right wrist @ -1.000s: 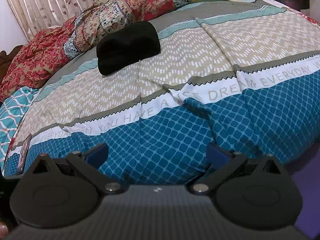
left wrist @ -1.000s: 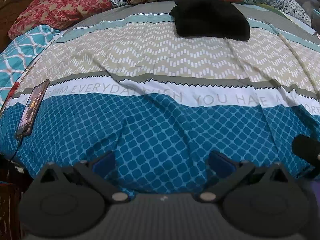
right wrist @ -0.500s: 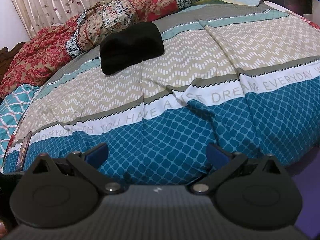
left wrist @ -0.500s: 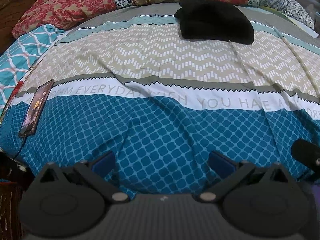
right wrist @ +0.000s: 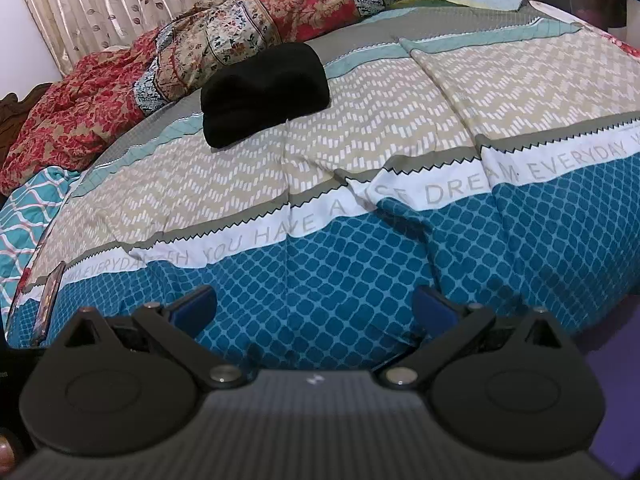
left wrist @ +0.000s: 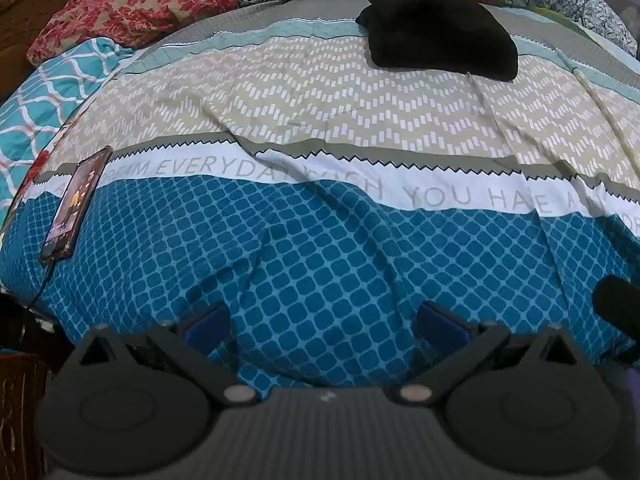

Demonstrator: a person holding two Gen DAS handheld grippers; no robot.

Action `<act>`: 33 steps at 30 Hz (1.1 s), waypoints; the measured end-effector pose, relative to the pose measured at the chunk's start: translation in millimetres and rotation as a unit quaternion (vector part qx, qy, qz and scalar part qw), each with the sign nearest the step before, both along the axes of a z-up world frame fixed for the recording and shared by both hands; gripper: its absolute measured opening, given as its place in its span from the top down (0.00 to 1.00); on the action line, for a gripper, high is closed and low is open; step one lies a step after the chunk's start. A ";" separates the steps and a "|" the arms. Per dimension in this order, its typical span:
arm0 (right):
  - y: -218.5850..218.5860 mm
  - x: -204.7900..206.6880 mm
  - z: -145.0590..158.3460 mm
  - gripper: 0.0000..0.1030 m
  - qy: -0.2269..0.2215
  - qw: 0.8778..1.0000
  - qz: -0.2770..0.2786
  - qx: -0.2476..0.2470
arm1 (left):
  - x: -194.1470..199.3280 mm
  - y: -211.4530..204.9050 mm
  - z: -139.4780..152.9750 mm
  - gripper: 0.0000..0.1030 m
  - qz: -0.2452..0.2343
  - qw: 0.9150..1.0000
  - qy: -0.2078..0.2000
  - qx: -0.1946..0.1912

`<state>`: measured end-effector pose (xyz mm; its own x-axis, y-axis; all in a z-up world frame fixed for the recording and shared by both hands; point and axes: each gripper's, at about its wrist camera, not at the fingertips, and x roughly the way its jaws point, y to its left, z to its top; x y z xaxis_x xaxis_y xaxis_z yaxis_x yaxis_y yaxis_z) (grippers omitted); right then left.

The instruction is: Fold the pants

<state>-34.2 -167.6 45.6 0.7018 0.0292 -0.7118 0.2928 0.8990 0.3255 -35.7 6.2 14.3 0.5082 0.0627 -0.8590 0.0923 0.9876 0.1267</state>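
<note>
Pants (left wrist: 440, 34) lie folded on the patterned bedspread (left wrist: 320, 240) near pillows (left wrist: 132, 8).

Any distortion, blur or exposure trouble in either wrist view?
Left wrist view: strong fisheye bowing of the bedspread; the black pants read as a detailless dark mass; the left claw looks soft up close. Right wrist view: same barrel bend; dim, even light, no glare; the right claw is slightly blurred, corners dark.

Phone (left wrist: 74, 204) on patterned bedspread (left wrist: 320, 256); rumpled floral quilt (right wrist: 248, 40) beyond.
</note>
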 end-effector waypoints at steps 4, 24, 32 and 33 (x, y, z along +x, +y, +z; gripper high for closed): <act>0.3 -0.4 -0.7 0.00 0.000 1.000 -0.002 0.002 | -0.6 -1.3 -1.0 0.00 -0.003 1.000 0.001 0.002; -0.7 -4.0 5.7 0.00 -0.024 1.000 -0.009 -0.014 | -1.3 2.5 3.8 0.00 0.001 1.000 -0.011 0.007; 0.8 -6.2 9.6 0.00 -0.034 0.999 -0.010 -0.022 | -3.6 2.6 17.9 0.00 0.004 0.998 -0.054 0.019; 1.2 -6.4 10.6 0.00 -0.037 0.999 -0.009 -0.024 | -3.8 2.9 19.5 0.00 0.004 0.998 -0.058 0.019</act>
<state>-40.6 -166.4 56.2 0.7521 -0.0172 -0.6589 0.2869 0.9086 0.3037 -39.5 9.1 33.8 0.6033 0.0994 -0.7913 0.0661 0.9826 0.1738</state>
